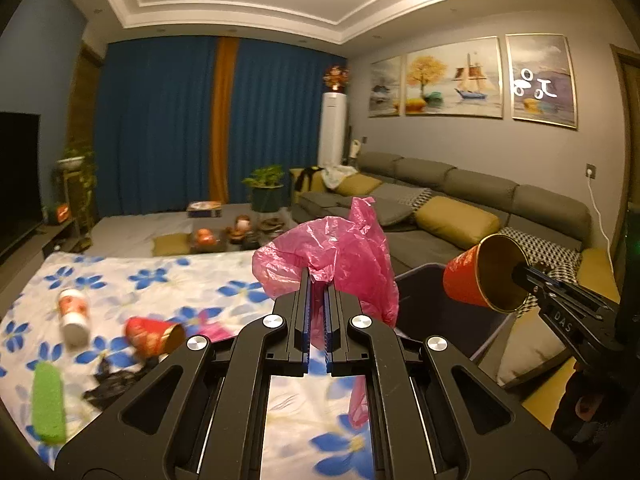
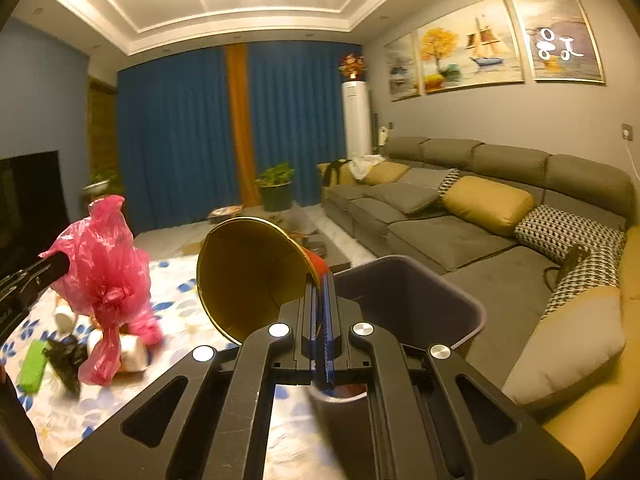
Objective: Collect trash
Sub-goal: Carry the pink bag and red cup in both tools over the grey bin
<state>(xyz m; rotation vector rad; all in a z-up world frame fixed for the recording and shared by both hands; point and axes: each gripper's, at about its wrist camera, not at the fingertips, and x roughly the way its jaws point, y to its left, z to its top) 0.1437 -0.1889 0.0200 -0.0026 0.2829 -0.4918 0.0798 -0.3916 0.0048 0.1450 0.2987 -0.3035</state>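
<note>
My left gripper (image 1: 318, 284) is shut on a crumpled pink plastic bag (image 1: 336, 252), which hangs above the flowered cloth (image 1: 180, 280). To its right my right gripper (image 1: 518, 274) is shut on the rim of a red paper cup with a gold inside (image 1: 480, 276), held in the air over the dark grey bin (image 1: 420, 272). In the right wrist view the right gripper (image 2: 321, 284) pinches the cup (image 2: 248, 276) at its rim, the bin (image 2: 404, 258) stands just behind, and the left gripper (image 2: 60, 262) holds the pink bag (image 2: 104, 276) at the left.
On the cloth lie a white and red cup (image 1: 72, 312), another red cup (image 1: 152, 336), a black bag (image 1: 112, 380) and a green item (image 1: 48, 408). A grey sofa (image 2: 460, 240) with cushions runs along the right. A low table (image 1: 240, 236) and plants stand further back.
</note>
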